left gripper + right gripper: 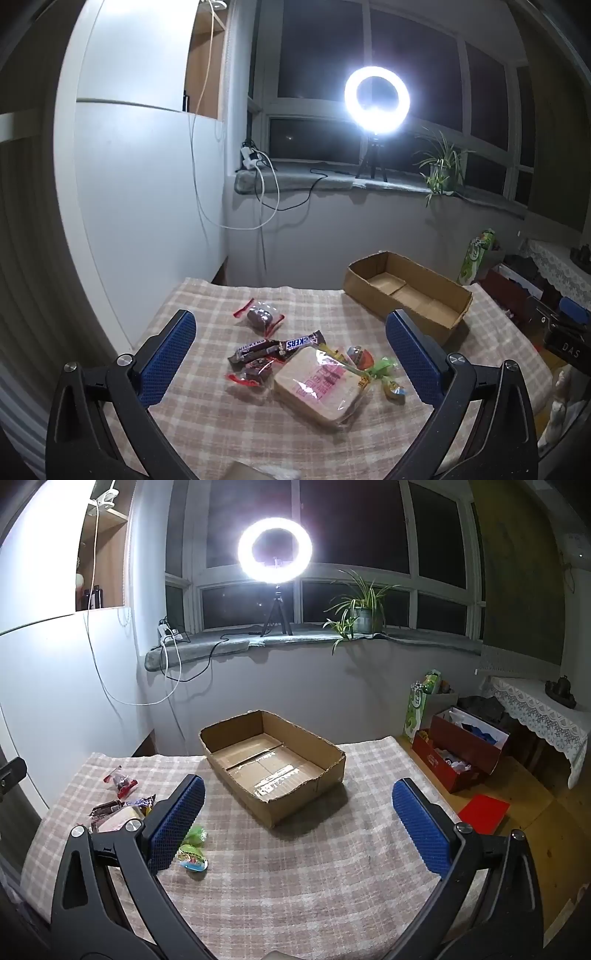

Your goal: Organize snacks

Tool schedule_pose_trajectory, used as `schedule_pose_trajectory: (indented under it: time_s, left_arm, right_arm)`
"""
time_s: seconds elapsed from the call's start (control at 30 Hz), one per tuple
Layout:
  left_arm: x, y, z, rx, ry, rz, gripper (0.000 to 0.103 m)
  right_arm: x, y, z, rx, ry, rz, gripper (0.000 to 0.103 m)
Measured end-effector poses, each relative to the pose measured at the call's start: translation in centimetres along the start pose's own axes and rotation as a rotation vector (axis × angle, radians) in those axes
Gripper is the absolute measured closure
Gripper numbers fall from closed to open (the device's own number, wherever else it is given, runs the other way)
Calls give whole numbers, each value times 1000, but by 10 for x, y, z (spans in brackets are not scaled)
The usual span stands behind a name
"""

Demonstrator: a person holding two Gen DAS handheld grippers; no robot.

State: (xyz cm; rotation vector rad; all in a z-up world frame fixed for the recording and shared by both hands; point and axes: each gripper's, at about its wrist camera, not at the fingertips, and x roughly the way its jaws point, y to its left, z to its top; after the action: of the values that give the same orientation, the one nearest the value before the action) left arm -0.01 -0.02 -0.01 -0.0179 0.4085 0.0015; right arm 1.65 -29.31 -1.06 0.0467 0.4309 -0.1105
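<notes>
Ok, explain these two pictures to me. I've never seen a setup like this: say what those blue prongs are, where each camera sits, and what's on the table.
There is no robot here: a person holds a two-finger tool in each hand, with a camera looking along its blue fingers. One picture comes from the left gripper, the other from the right gripper. Both are open and hold nothing. Below them is a table with a checked cloth. On it stands an empty cardboard box. Beside it lie the snacks: a Snickers bar, wrapped bread slices, a dark snack in a red-edged wrapper and small green-wrapped sweets. A ring light shines from the windowsill.
</notes>
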Motion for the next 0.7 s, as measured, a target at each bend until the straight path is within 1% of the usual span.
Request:
schedule_pose_trajectory:
  time_s: [0.07, 0.1, 0.2, 0.23, 0.27, 0.33, 0.47, 0.7]
  left_arm:
    - [-2, -2, -1, 2, 4, -7, 1]
    - [2, 2, 0, -57, 53, -11, 1]
    - [4, 4, 2, -65, 50, -9, 1]
    - [-2, 2, 0, -50, 24, -5, 1]
    - [-2, 4, 0, -51, 24, -4, 1]
    - [-1, 4, 0, -45, 27, -9, 1]
    - [-3, 3, 4, -47, 27, -9, 1]
    - [0, 3, 0, -51, 21, -10, 1]
  right_arm:
    - [0, 0, 1, 5, -3, -2, 0]
    - [-1, 0, 1, 7, -4, -3, 0]
    - [-2, 2, 1, 10, -4, -5, 0]
    - [-3, 3, 1, 9, -4, -6, 0]
    - [-12, 6, -2, 2, -15, 7, 0]
    - [-10, 2, 0, 5, -15, 7, 0]
    - [-9, 7, 1, -7, -18, -2, 0]
    - [-8, 4, 0, -8, -21, 0, 0]
